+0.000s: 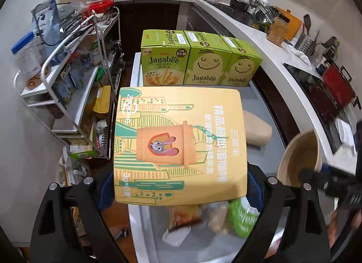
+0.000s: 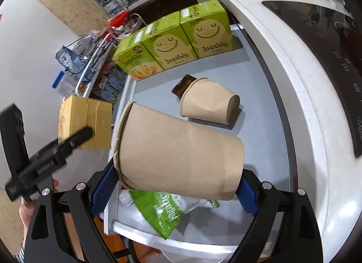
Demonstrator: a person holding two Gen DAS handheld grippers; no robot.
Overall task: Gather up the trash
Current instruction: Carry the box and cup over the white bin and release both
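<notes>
the yellow coffee box (image 1: 178, 145) is held flat between the blue pads of the left gripper (image 1: 181, 186), its fingers spread wide around it. a large brown paper cup (image 2: 178, 154) is gripped on its side by the right gripper (image 2: 174, 190), rim to the left, the fingers likewise set wide against its two ends. below both, a green wrapper (image 2: 158, 208) and other blurred scraps are seen in a white bag (image 2: 140, 220). on the grey counter (image 2: 260, 127) a second, smaller paper cup (image 2: 210, 104) lies tipped over, with a dark packet (image 2: 182, 86) touching its rim. three green jagabee boxes (image 1: 199, 59) are lined up at the far edge. a wire rack (image 1: 74, 77) crowded with jars and packets stands just beside the counter on the left; a white worktop (image 2: 294, 70) with a black hob (image 2: 328, 47) curves along the right. a red pot (image 1: 337, 86) is seen further along.
</notes>
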